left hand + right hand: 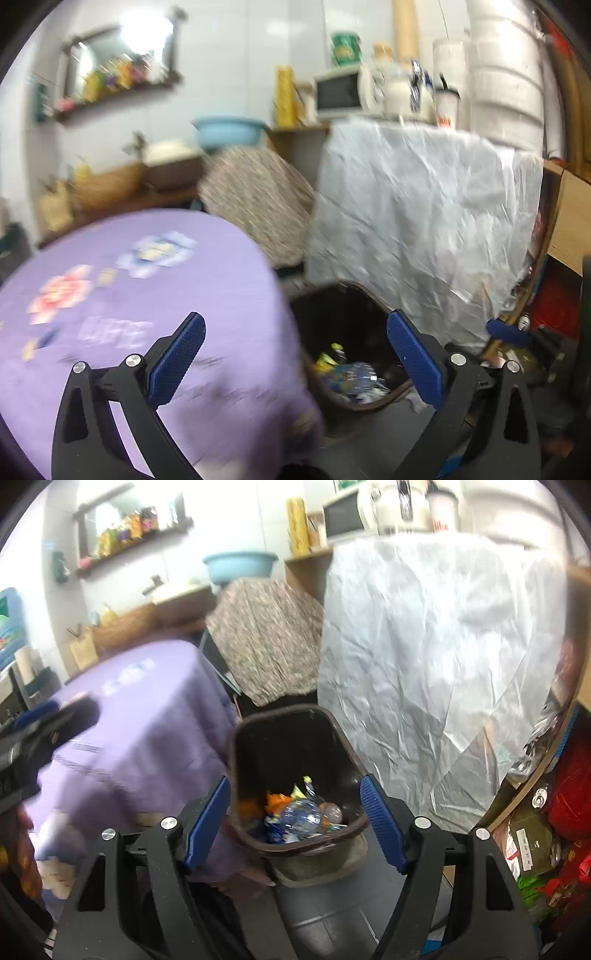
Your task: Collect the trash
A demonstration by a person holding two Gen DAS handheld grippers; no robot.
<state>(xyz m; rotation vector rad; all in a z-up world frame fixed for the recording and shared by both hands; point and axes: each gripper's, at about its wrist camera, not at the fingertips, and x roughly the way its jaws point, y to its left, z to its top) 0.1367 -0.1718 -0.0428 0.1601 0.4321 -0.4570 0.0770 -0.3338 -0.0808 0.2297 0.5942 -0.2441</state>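
Hovering over the bin (295,775) with both grippers (295,362) (295,819) wide open and empty; next, wrappers (155,254) on the left table (221,295).

Round table under purple cloth (221,295); patterned fabric cover (258,199) behind it; crinkled clear plastic sheet (424,646) draped over a counter; white microwave (338,92) on top; blue basin (240,565); wicker basket (107,188); wall shelf of bottles (118,85)
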